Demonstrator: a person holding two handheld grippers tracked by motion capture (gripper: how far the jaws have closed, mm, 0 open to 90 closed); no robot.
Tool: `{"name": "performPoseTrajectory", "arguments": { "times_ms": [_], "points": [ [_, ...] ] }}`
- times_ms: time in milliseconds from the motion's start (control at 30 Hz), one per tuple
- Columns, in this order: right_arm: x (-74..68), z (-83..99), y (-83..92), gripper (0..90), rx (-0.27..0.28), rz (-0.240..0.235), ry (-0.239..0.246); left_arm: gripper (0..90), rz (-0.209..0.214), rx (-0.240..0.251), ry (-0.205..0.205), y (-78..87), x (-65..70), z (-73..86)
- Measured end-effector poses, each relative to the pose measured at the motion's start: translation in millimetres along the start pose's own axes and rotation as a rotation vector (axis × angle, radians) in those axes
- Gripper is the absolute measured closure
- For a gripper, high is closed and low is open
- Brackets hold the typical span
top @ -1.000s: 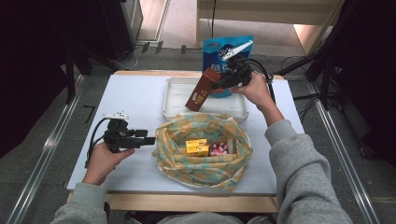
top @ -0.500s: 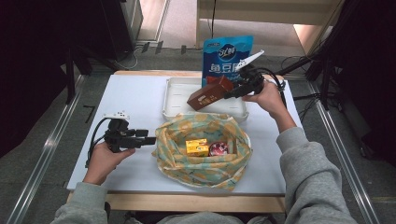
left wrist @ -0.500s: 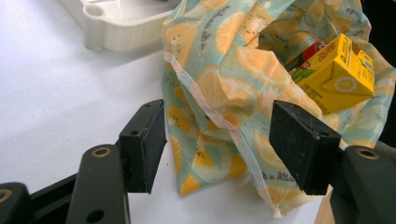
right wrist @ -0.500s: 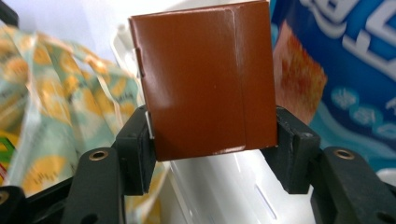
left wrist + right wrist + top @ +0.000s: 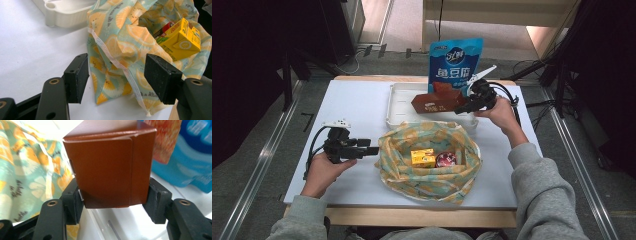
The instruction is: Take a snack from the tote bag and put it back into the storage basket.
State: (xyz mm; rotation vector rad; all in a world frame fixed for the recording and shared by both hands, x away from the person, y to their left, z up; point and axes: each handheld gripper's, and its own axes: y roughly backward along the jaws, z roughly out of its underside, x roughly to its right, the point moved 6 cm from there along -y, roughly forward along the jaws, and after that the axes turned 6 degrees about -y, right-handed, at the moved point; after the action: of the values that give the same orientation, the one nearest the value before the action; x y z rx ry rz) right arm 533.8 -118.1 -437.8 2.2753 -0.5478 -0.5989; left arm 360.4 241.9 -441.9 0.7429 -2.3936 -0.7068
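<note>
Brown card fills the gap between the jaws of your right gripper (image 5: 113,202): the pads are clamped on the two sides of a brown box (image 5: 110,167), which you hold lengthwise over the white tray (image 5: 404,102), its far end pointing away from the gripper toward the tray's middle. In the right gripper view the box's end flap faces the camera, and the tray floor lies directly beneath the jaws. Just beyond the gripper stands a blue snack pouch (image 5: 455,62), upright at the tray's far edge, with an orange-red packet (image 5: 166,137) showing beside the box in front of it.

Your left gripper (image 5: 371,150) is idle: jaws spread, nothing between the pads, resting low on the white table (image 5: 347,110). Straight ahead of its jaws, close but not touching, sits the citrus-print cloth bag (image 5: 120,42), mouth open. Inside it, past the near fold, a yellow carton (image 5: 181,40) lies tilted, and next to it a red round tin (image 5: 445,159).

Progress, as judged from the layout: the work looks like moving items between bag and tray. The box is out of the bag and over the tray but not set down, since it hangs clear of the tray floor. Two items are left in the bag. Whether the pouch counts as placed I cannot tell. Roughly the first half is in hand; release of the box and both remaining items are outstanding.
</note>
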Motion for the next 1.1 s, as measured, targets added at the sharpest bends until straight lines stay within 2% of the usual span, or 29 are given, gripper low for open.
{"name": "performPoseTrajectory", "arguments": {
  "times_ms": [300, 467, 667, 833, 967, 1100],
  "points": [
    [4.4, 17.5, -15.3, 42.2, -0.035, 0.005, -0.013, 37.5, -0.004, -0.001, -0.001, 0.4, -0.1, 0.1],
    [7.2, 23.1, -19.0, 41.8, -0.034, 0.006, -0.034, 37.5, -0.004, 0.000, -0.003, 0.0, 0.6, -0.1],
    [13.1, 31.9, -25.2, 36.1, -0.053, 0.026, -0.075, 37.5, -0.001, -0.001, -0.001, -0.3, 0.9, 0.1],
    [15.2, 33.3, -27.0, 32.9, -0.057, 0.048, -0.089, 37.5, -0.003, 0.000, -0.002, -0.2, 0.6, 0.1],
    [17.1, 32.5, -24.4, 30.2, -0.026, 0.052, -0.108, 37.5, -0.002, -0.001, -0.002, -0.1, 0.5, 0.3],
    [15.7, 32.6, -21.6, 30.7, -0.021, 0.063, -0.105, 37.5, 0.000, -0.001, -0.004, -0.3, 1.0, 0.1]
  ]
}}
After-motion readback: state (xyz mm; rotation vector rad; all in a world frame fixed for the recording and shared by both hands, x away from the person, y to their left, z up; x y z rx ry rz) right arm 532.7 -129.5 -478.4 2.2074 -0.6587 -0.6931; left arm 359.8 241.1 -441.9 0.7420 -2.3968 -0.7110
